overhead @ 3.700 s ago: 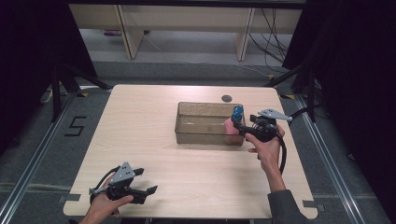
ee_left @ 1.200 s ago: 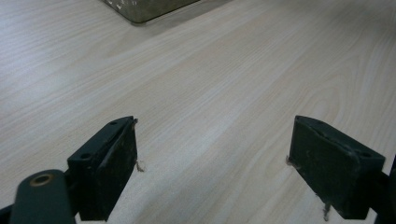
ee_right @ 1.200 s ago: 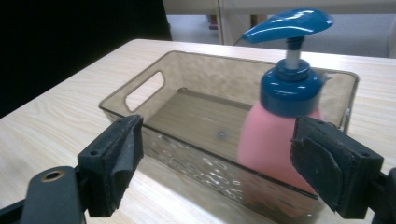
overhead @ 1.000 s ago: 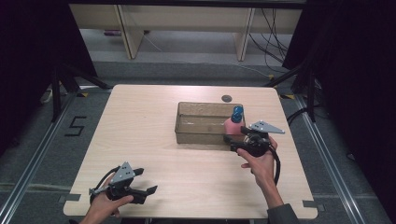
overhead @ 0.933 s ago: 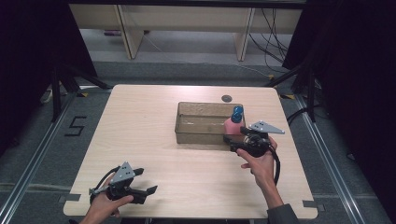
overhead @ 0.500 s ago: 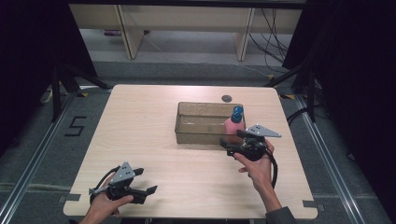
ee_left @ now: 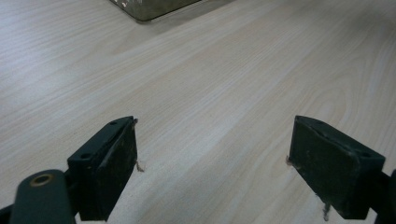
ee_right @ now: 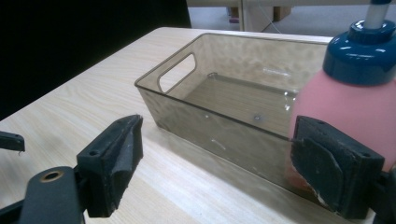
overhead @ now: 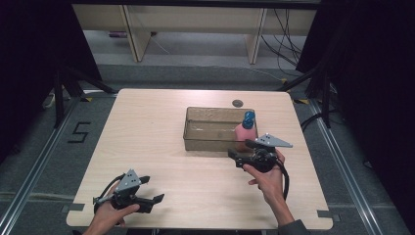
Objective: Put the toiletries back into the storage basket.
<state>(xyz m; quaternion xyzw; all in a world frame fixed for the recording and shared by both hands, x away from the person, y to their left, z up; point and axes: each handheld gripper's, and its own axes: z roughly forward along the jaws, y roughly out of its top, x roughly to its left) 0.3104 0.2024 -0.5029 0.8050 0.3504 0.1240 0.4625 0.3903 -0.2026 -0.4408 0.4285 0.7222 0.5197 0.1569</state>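
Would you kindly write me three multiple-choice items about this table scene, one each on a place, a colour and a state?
1. Where does the pink pump bottle stand?
A. inside the clear plastic bin, at its right end
B. on the table in front of the left tongs
C. on the floor

2. What colour is the bottle's cap?
A. white
B. blue
C. green

3. How do the right tongs stand?
A. shut on the bottle
B. shut on the bin's wall
C. open, gripping nothing

Answers:
1 A, since the high view shows the bottle within the bin's walls.
2 B, since the right gripper view shows a blue pump top on the pink body.
3 C, since that view shows the jaws wide apart in front of the bin.
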